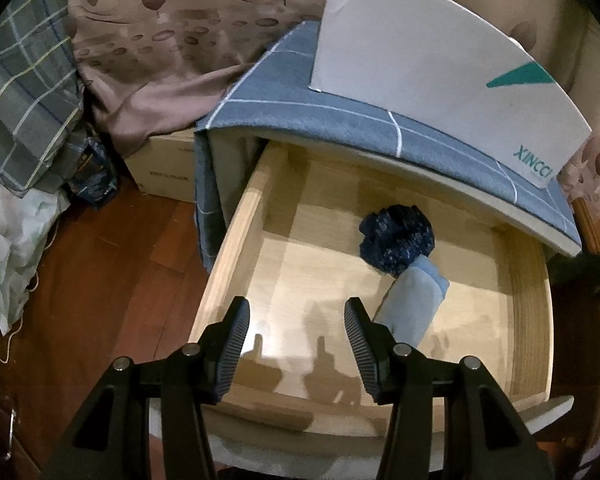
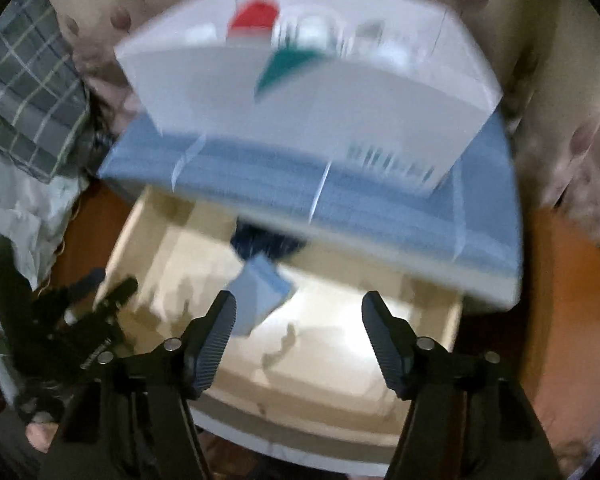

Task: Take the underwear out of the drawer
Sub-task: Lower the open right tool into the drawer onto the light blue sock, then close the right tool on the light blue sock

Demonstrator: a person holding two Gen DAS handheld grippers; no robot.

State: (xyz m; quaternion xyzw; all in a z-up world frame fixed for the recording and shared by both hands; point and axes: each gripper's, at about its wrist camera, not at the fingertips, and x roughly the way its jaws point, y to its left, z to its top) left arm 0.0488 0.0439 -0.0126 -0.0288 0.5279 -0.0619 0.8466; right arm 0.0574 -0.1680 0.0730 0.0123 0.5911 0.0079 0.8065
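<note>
Both grippers hang over the pulled-out wooden drawer (image 1: 256,216), jaws spread and empty: the left gripper (image 1: 298,322) above its near left part, the right gripper (image 2: 299,318) further right in a blurred view. Inside lie the dark blue underwear (image 1: 398,238), bunched toward the far side, and a light blue folded cloth (image 1: 414,304) touching it on the near side. A white box (image 1: 420,56) sits on the blue checked cover (image 1: 300,96) above the drawer.
</note>
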